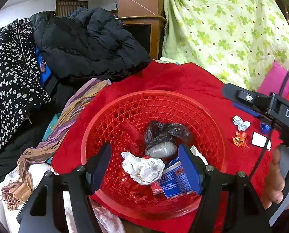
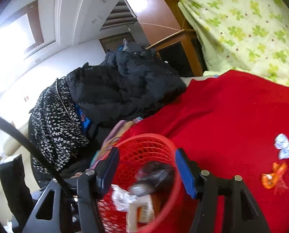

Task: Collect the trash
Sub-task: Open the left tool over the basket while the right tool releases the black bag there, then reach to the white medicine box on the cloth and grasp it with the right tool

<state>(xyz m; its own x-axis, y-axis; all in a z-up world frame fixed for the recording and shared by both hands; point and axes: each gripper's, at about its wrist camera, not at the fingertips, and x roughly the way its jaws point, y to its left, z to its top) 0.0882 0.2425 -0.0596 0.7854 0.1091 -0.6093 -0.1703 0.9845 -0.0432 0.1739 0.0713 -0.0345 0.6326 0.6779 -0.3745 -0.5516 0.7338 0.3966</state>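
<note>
A red mesh basket (image 1: 113, 114) sits on a red blanket (image 1: 173, 77). It holds a dark plastic bag (image 1: 163, 136), a crumpled white tissue (image 1: 144, 169) and a blue and red carton (image 1: 173, 182). My left gripper (image 1: 144, 167) is open and empty just over the basket. My right gripper (image 2: 146, 169) is open over the basket (image 2: 144, 141); a pale box (image 2: 140, 211) shows blurred below it, above the trash. A white and blue wrapper (image 1: 241, 123), an orange wrapper (image 1: 239, 138) and a white card (image 1: 259, 140) lie on the blanket to the right.
Black jackets (image 1: 86, 42) and a floral garment (image 1: 10, 77) are piled at the left. A striped scarf (image 1: 66, 120) lies beside the basket. A green-patterned quilt (image 1: 231, 29) hangs at the back right. A wooden cabinet (image 1: 142, 25) stands behind.
</note>
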